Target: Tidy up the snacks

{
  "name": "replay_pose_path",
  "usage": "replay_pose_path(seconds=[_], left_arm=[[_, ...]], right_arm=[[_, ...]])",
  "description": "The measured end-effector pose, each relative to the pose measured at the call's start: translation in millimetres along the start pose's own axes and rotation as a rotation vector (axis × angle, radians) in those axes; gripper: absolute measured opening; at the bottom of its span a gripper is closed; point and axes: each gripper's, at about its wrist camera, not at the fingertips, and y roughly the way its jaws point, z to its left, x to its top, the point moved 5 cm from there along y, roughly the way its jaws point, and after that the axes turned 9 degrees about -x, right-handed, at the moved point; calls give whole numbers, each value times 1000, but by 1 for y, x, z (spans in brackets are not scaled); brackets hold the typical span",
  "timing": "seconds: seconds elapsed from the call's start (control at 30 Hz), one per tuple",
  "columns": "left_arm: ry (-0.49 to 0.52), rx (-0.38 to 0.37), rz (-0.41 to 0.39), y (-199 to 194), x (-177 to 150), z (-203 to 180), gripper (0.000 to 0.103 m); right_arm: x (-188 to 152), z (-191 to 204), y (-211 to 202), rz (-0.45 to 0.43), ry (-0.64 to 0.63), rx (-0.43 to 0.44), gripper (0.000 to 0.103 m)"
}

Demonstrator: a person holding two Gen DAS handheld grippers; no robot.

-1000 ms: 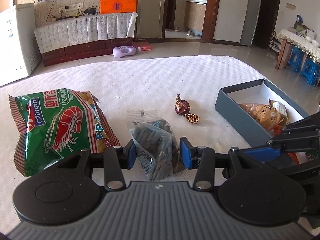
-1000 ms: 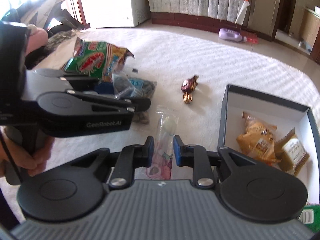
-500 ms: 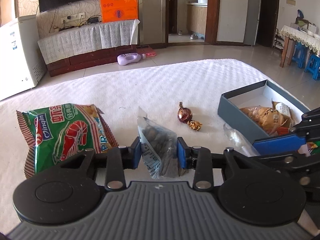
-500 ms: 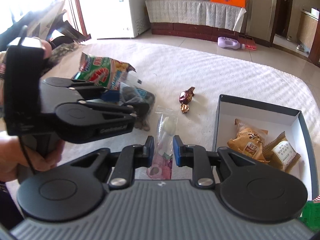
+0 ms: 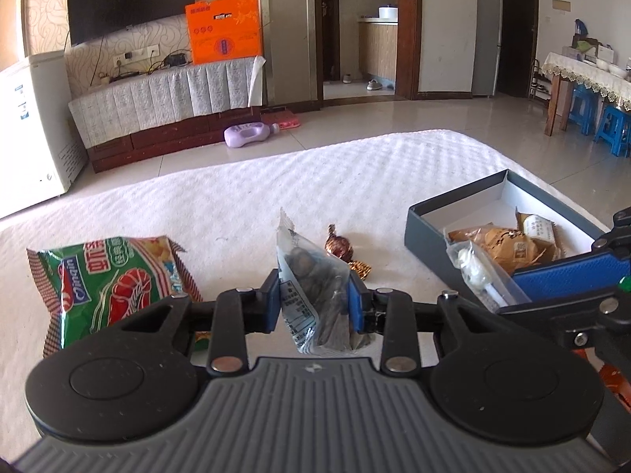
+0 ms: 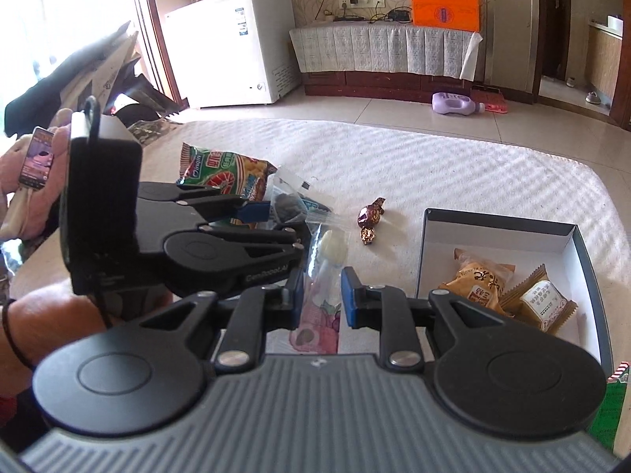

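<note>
My left gripper (image 5: 314, 297) has its blue pads pressed on a clear bag of dark snacks (image 5: 315, 272) and its jaws are closing; the bag stands upright, lifted off the white cloth. The right gripper (image 6: 322, 295) is shut on a clear packet with a white sweet and pink label (image 6: 327, 252). From the left wrist view that packet (image 5: 479, 272) hangs just in front of the grey box (image 5: 441, 232). A green shrimp-chip bag (image 5: 106, 287) lies at the left, and a foil-wrapped chocolate (image 5: 339, 246) lies in the middle. The box (image 6: 493, 236) holds two brown packets (image 6: 477, 280).
A white quilted cloth (image 5: 276, 181) covers the table. A person's hand (image 6: 39, 323) holds the left gripper (image 6: 276, 216) close beside the right one. A green pack (image 6: 611, 402) shows at the right edge. A purple bottle (image 5: 246, 134) lies on the floor beyond.
The left jaws narrowed onto the dark-snack bag, which rose from lying flat to upright. Both grippers lifted with their packets, the right one coming nearer the box.
</note>
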Motion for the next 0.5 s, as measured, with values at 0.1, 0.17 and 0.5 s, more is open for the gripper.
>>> replay_pose_path(seconds=[0.1,0.17,0.5], left_arm=[[10,1,-6,-1,2,-4,38],[12,-1,-9,-1,4,-6,38],[28,-1,-26,-7,11,-15,38]], right_arm=[[-1,0,-5,-12,7,3,24],[-1,0,-9,-20,10,8,24],[0,-6,-22,-51,25,3,24]])
